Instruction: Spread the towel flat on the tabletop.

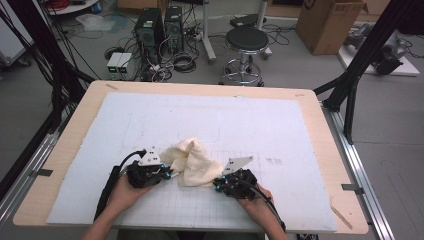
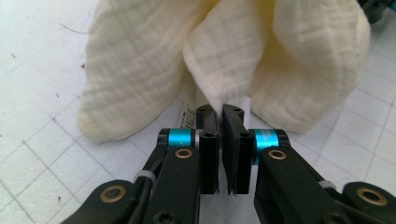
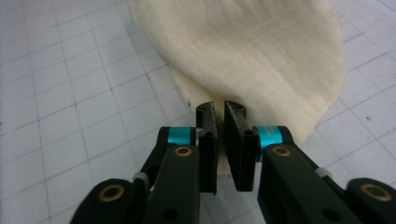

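From the high view, a cream cloth (image 1: 192, 162) of soft, crinkled gauze lies bunched in a loose heap on the white gridded foam mat (image 1: 250, 125) that covers the pale wooden table (image 1: 75, 125), near the table's front edge. The left hand-held gripper (image 1: 169, 173) touches the cloth's left side and the right hand-held gripper (image 1: 216, 184) its lower right corner; both hands come in low from the bottom, each with a black cable trailing back along the forearm. Beyond the table stand a black round stool (image 1: 246, 42), two computer towers (image 1: 159, 25) amid tangled cables, and a cardboard box (image 1: 327, 22). In the left gripper view, the left hand-held gripper (image 2: 220, 112) points level along the mat, its black jaws clenched on a pointed fold of the cloth (image 2: 224, 60), whose waffled weave rises in rounded lobes either side; a small white label shows just beside the jaw tips. In the right gripper view, the right hand-held gripper (image 3: 219, 109) is likewise low and level, jaws pinched together on the cloth's (image 3: 252, 51) smooth rounded edge, which lies on the gridded mat (image 3: 70, 93).
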### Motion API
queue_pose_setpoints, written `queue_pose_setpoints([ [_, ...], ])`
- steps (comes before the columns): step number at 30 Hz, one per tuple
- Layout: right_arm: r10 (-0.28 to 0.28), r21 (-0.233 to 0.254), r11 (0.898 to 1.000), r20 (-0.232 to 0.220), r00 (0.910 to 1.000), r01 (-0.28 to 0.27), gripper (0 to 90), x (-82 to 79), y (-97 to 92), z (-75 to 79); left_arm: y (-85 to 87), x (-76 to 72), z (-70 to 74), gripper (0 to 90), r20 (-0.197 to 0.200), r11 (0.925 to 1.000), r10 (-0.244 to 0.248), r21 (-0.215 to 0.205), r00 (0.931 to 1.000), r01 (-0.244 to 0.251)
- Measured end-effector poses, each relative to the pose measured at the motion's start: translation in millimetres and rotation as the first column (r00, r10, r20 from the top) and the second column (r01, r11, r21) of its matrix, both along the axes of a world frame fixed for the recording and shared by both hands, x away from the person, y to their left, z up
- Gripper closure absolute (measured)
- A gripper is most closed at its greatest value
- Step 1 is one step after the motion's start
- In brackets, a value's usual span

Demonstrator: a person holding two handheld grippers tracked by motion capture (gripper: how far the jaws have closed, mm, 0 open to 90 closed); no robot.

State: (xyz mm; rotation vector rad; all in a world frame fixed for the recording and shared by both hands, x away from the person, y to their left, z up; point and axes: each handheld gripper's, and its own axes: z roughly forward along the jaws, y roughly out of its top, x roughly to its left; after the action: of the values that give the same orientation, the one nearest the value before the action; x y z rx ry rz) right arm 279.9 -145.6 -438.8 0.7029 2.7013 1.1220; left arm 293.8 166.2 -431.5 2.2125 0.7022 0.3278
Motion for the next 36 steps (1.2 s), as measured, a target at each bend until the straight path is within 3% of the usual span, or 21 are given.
queue_pose_setpoints([
  [3, 0.003, 0.001, 1.0, -0.002, 1.0, -0.003, 87.2, 1.2, -2.2, 1.6, 2.8, -0.7, 2.9, 85.5, 0.002, 0.9999, -0.002, -0.013, 1.0, 0.002],
  [5, -0.001, 0.029, 1.0, 0.0, 1.0, 0.001, 87.3, 1.8, -6.9, 5.0, 4.6, -2.4, 5.6, 85.5, 0.013, 0.9998, -0.002, -0.022, 0.9999, 0.003],
  [6, -0.005, 0.052, 0.999, 0.0, 1.0, 0.005, 87.4, 2.2, -11.0, 8.3, 6.9, -5.8, 9.5, 85.5, 0.025, 0.999, -0.002, -0.045, 0.9997, 0.004],
  [12, -0.072, 0.104, 0.992, 0.032, 0.9969, 0.069, 87.4, 3.5, -43.9, 25.0, 18.0, -12.5, 19.3, 85.7, 0.056, 0.9961, 0.007, -0.088, 0.9984, -0.003],
  [13, -0.108, 0.128, 0.986, 0.027, 0.9938, 0.104, 87.4, 4.0, -58.5, 27.2, 21.2, -13.2, 21.1, 85.8, 0.059, 0.9953, 0.009, -0.097, 0.9982, -0.003],
  [15, -0.139, 0.136, 0.982, 0.029, 0.9898, 0.134, 87.4, 5.1, -70.5, 28.2, 26.3, -15.0, 23.6, 85.8, 0.064, 0.9923, 0.022, -0.123, 0.9977, -0.014],
  [21, -0.199, 0.159, 0.968, 0.024, 0.9796, 0.193, 87.4, 11.0, -89.3, 29.8, 40.6, -22.1, 29.5, 85.8, 0.049, 0.9842, 0.029, -0.176, 0.9984, -0.02],
  [24, -0.183, 0.173, 0.969, 0.024, 0.9828, 0.176, 87.4, 9.1, -88.8, 34.5, 42.1, -26.1, 31.8, 85.9, 0.048, 0.983, 0.025, -0.183, 0.9985, -0.016],
  [29, -0.111, 0.215, 0.971, 0.034, 0.9932, 0.101, 87.3, -0.9, -83.6, 57.0, 43.8, -45.3, 49.4, 85.9, 0.061, 0.9702, -0.003, -0.242, 0.9981, 0.017],
  [32, -0.08, 0.206, 0.976, 0.044, 0.9958, 0.069, 87.2, -10.4, -82.0, 65.9, 44.1, -57.8, 51.6, 85.8, 0.064, 0.97, -0.028, -0.24, 0.9975, 0.042],
  [36, -0.081, 0.168, 0.983, 0.045, 0.9957, 0.073, 87.1, -17.2, -86.5, 63.1, 40.5, -69.0, 47.9, 85.4, 0.055, 0.9704, -0.064, -0.23, 0.9964, 0.075],
])
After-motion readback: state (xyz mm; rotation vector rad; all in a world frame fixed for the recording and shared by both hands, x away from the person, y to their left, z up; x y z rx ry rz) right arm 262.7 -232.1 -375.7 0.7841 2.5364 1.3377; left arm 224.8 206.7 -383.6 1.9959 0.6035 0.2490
